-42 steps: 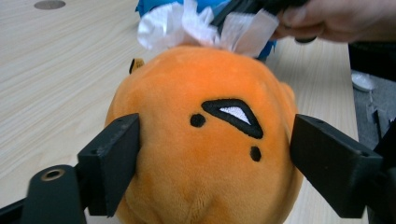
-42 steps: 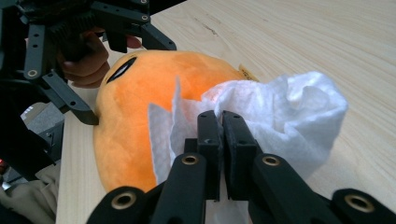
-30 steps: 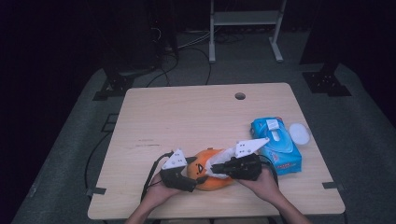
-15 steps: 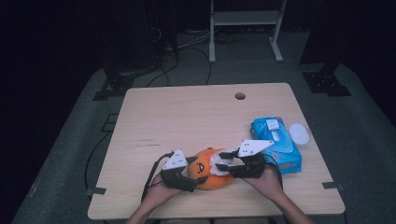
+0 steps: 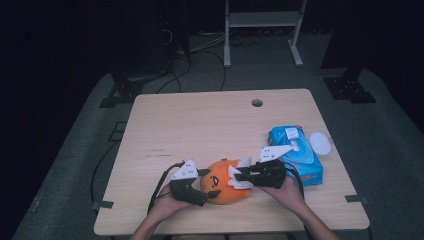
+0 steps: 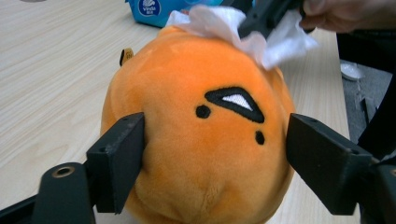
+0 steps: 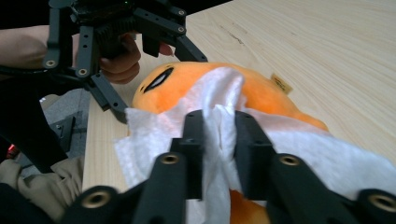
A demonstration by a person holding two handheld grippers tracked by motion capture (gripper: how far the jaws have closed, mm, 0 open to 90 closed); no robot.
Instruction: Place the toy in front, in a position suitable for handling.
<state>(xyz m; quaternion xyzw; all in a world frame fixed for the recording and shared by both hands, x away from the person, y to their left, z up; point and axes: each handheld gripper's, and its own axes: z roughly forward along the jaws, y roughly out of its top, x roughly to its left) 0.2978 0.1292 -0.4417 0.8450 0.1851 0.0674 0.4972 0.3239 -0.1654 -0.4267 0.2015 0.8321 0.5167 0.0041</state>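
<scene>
Wiping well meant short strokes — the right tool [image 7: 218,140], jaws just closing, pinched the white tissue [image 7: 219,93] while the left tool [image 6: 215,154] clamped the orange plush [image 6: 201,140] near the table's front edge.

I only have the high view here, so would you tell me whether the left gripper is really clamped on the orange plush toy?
Observer: Yes. In the left gripper view the left gripper has a jaw against each side of the orange plush toy, and the left one dents the fur.
Operator: Thank you. What is the white thing at the right gripper?
Observer: A white tissue. The right gripper pinches a fold of it between its jaws, which have just been closing, and the rest drapes over the toy.
Operator: Which way does the toy's face point?
Observer: Toward the left gripper's camera: two black dot eyes and a dark mouth show there.
</scene>
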